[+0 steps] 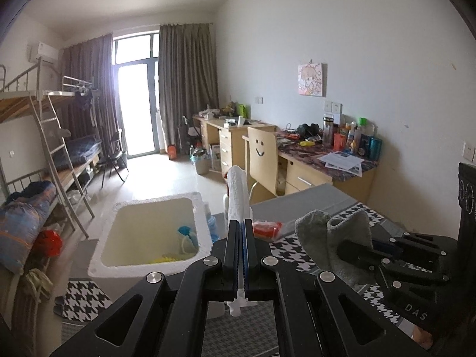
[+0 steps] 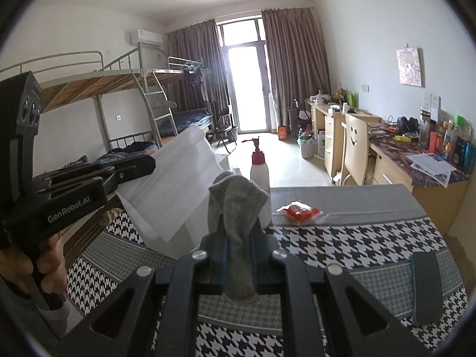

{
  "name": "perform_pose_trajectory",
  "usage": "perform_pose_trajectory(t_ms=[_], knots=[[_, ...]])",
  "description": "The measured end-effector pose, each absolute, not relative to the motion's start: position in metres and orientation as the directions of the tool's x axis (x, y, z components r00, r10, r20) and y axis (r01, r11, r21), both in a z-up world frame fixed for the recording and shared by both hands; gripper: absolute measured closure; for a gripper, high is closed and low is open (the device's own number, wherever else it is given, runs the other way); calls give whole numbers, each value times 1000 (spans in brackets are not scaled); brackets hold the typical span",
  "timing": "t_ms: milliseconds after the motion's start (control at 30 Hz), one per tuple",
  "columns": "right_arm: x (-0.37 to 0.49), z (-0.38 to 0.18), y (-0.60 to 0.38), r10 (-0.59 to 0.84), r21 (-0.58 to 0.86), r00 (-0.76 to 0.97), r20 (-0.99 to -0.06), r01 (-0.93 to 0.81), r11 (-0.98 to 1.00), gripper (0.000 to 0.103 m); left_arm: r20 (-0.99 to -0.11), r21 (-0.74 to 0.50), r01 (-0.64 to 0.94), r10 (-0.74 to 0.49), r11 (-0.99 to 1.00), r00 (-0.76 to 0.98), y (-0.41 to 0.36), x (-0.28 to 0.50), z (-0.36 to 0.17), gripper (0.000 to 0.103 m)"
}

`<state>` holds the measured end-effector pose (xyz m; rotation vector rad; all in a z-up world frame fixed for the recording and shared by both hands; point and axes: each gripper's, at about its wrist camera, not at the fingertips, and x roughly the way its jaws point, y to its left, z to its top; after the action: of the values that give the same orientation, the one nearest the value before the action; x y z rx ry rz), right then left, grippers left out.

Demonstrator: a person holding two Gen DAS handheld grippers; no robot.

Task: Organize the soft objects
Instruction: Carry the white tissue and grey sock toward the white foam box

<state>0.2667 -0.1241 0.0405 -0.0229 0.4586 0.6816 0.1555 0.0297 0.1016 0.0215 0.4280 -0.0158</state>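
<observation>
At centre frame in the left wrist view, the left gripper [image 1: 241, 226] clamps a white cloth [image 1: 238, 192] that stands up between its closed jaws. In the lower right, the right gripper [image 1: 342, 248] grips a grey sock [image 1: 315, 232] above the houndstooth-covered bench [image 1: 380, 294]. A white foam box [image 1: 148, 232] sits lower left.

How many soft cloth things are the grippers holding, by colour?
White cloth: 1, in the left gripper
Grey sock: 1, in the right gripper
Total: 2
</observation>
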Motion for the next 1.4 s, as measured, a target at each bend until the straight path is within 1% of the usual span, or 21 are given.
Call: perform_pose_trajectory(t_ms=[333,867,1167,1400], knots=[[274,57,-111,622,108,673,-400,-639,762,88,-401,25,-13,22,1000,916,41,165,116,101],[289,69,-80,654,97,641,-401,-680,726,88,-391,23,-128,127,992,912,76,182,122,101],[295,74,-63,668,84,622,-409,-703,706,88,-396,29,-186,182,982,900,94,197,119,101],[304,72,-55,667,83,609,-429,-708,701,88,-430,21,-226,212,974,878,106,210,109,101]])
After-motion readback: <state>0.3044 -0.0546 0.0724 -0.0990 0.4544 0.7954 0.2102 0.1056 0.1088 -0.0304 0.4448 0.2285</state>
